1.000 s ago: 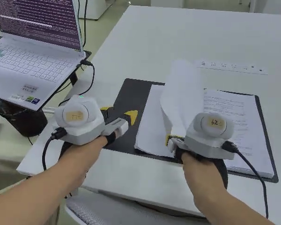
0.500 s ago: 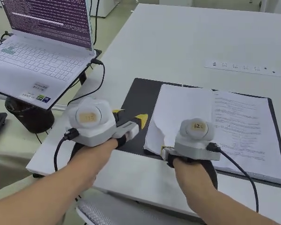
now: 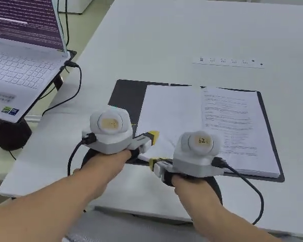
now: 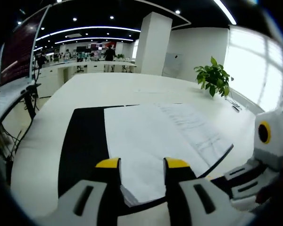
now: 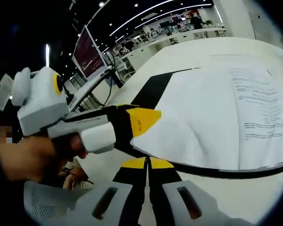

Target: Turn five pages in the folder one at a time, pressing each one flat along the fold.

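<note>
A black folder (image 3: 123, 98) lies open on the white table. A blank white page (image 3: 169, 113) rests flat on its left half, and a printed page (image 3: 235, 126) covers the right half. My left gripper (image 3: 150, 137) is open at the folder's front edge. In the left gripper view (image 4: 142, 165) the near corner of the blank page (image 4: 146, 136) lies between its yellow tips. My right gripper (image 3: 155, 163) is just right of it. Its jaws (image 5: 147, 163) are shut at the folder's front edge, just under the blank page (image 5: 203, 117), and I see no paper between them.
An open laptop (image 3: 20, 60) stands on a side stand at the far left, with a cable (image 3: 73, 80) hanging off it. A white power strip (image 3: 227, 61) lies behind the folder. The table's near edge runs just below my hands.
The page held up by my right gripper has come down flat onto the folder's left half. Both grippers now sit close together at the front edge. The head camera has shifted.
</note>
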